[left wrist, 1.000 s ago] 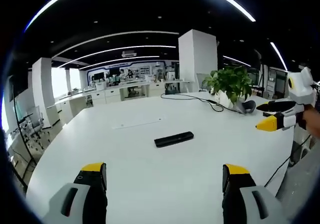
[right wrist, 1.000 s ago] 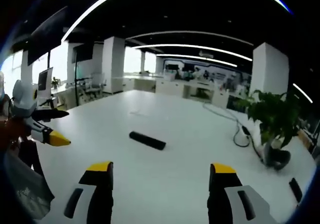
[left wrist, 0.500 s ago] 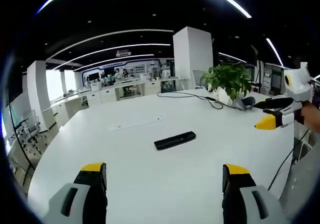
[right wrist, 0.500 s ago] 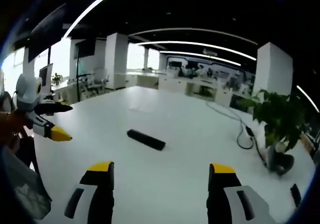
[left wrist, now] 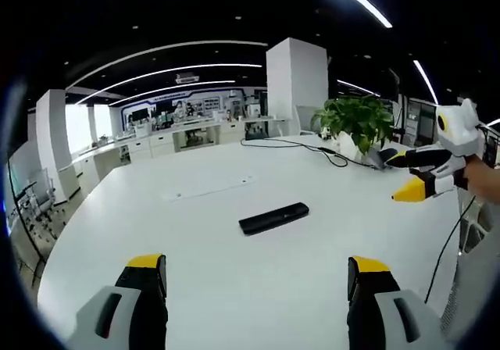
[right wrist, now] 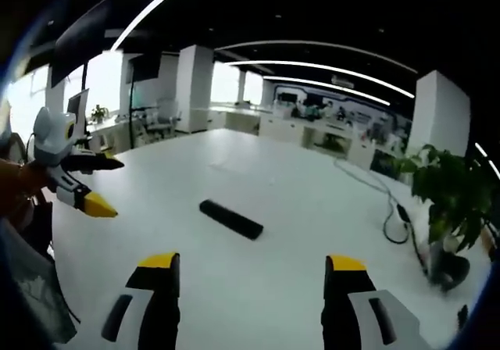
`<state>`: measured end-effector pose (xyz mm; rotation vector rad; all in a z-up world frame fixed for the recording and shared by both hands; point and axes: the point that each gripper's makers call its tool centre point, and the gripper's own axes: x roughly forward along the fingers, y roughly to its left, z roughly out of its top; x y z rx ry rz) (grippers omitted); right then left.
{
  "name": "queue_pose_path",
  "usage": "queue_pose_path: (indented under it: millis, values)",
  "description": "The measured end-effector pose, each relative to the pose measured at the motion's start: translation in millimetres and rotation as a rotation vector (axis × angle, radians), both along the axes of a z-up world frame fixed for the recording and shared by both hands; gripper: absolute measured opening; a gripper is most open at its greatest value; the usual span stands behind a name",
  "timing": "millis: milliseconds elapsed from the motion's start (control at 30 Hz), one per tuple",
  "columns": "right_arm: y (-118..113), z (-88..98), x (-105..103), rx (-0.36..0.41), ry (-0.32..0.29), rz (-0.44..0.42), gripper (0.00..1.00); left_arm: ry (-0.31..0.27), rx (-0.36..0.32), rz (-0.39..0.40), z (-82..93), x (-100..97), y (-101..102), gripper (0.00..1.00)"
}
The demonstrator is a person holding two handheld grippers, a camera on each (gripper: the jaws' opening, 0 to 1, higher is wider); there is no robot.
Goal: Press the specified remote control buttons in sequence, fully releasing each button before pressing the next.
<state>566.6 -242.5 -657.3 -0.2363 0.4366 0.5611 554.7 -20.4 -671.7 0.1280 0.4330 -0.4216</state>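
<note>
The left grey two-jaw gripper with yellow tips (left wrist: 257, 266) is hovering with its jaws spread wide and nothing between them, and the right grey two-jaw gripper with yellow tips (right wrist: 248, 263) is hanging the same way, jaws wide apart and empty; each is also showing in the other's view, the right one (left wrist: 408, 175) at three o'clock, the left one (right wrist: 100, 184) at nine o'clock. Below them the large white round-edged table (left wrist: 234, 287) is stretching away toward a green leafy potted plant (left wrist: 355, 125) and a loose black cable (left wrist: 312, 148) at one o'clock. The slim black bar-shaped remote control (left wrist: 273, 218) is lying flat near the table's middle, at twelve o'clock from both grippers and well apart from each. Its long axis is running crosswise to the left gripper's line of sight, slightly raised toward two o'clock; in the right gripper view the remote (right wrist: 230, 219) is slanting down toward four o'clock. Neither gripper looks clearly nearer, and its buttons are too small to tell, so either would probably need to descend forward to press.
</note>
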Motion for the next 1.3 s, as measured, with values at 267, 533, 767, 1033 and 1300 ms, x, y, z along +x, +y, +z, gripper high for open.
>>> queue_pose_path:
  millis: [267,533,767,1033,1300]
  values:
    - [1.9,-8.9,16.0,-0.009,0.016,0.014,0.73,0.014,0.015,-0.017,-7.5,20.2,3.8,1.00]
    - [3.1,-18.5,28.7,-0.014,0.035,0.026,0.73,0.031,0.025,-0.045,-17.7,31.5,-0.9,1.00]
    - [3.9,-30.1,38.9,-0.031,0.050,0.048,0.73,0.048,0.040,-0.079,-28.7,42.2,-3.0,1.00]
    - [5.7,-44.5,48.5,-0.041,0.070,0.071,0.72,0.072,0.049,-0.118,-41.2,56.2,-4.9,1.00]
    - [8.8,-56.5,60.9,-0.052,0.076,0.098,0.72,0.073,0.059,-0.170,-51.1,73.7,-10.1,1.00]
